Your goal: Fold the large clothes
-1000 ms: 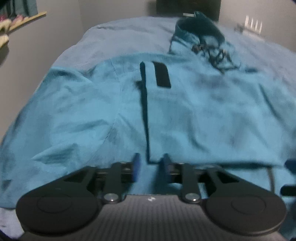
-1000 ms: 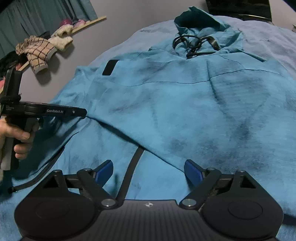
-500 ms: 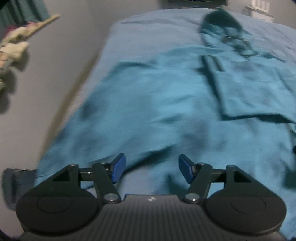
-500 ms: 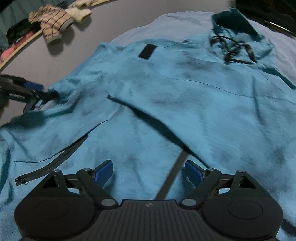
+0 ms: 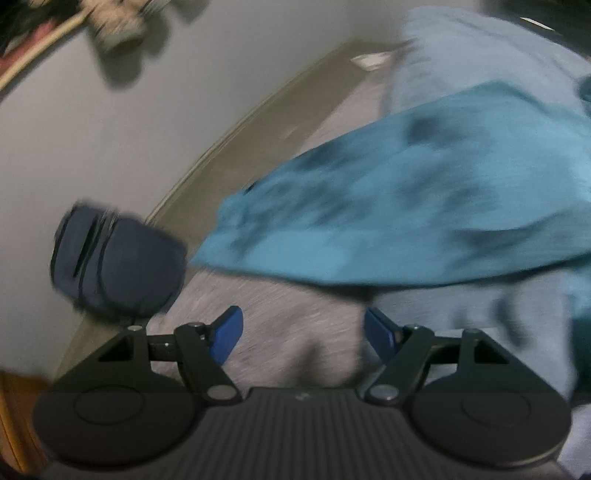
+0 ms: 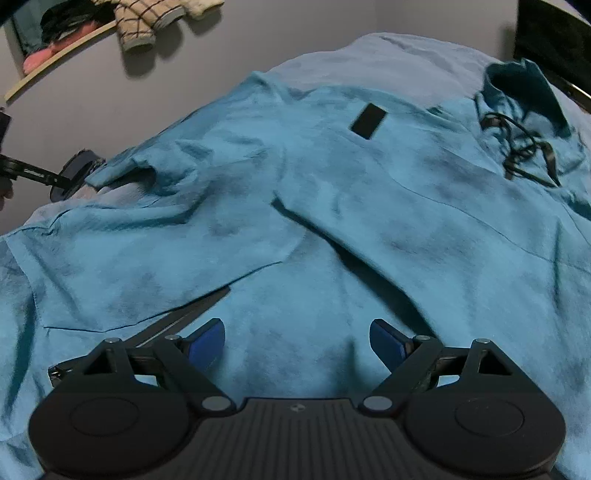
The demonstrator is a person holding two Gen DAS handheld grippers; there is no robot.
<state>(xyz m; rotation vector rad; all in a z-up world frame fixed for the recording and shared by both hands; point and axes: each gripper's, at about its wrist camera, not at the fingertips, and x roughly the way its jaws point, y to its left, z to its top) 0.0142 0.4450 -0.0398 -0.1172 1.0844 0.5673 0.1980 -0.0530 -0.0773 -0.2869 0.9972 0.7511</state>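
A large teal hooded jacket (image 6: 332,206) lies spread on the bed, with its hood (image 6: 524,85) and black drawstring (image 6: 524,147) at the far right. One front panel, bearing a black patch (image 6: 367,120), is folded across the body, and a zipper (image 6: 177,321) shows near my right gripper (image 6: 297,339). That gripper hovers open over the lower front with nothing between its pads. My left gripper (image 5: 304,334) is over bare grey sheet beside the jacket's sleeve (image 5: 406,206); its jaws are opening and hold nothing. The picture there is blurred.
A dark blue rounded object (image 5: 114,266) sits at the bed's left edge by the sleeve end (image 6: 110,170). Beyond it are a strip of beige floor (image 5: 258,133) and a grey wall. A shelf (image 6: 55,55) up left carries a checked garment (image 6: 136,26).
My left gripper has swept left from the jacket's front to the sleeve end at the bed's edge, and its jaws have spread. My right gripper drifted a little, still wide.
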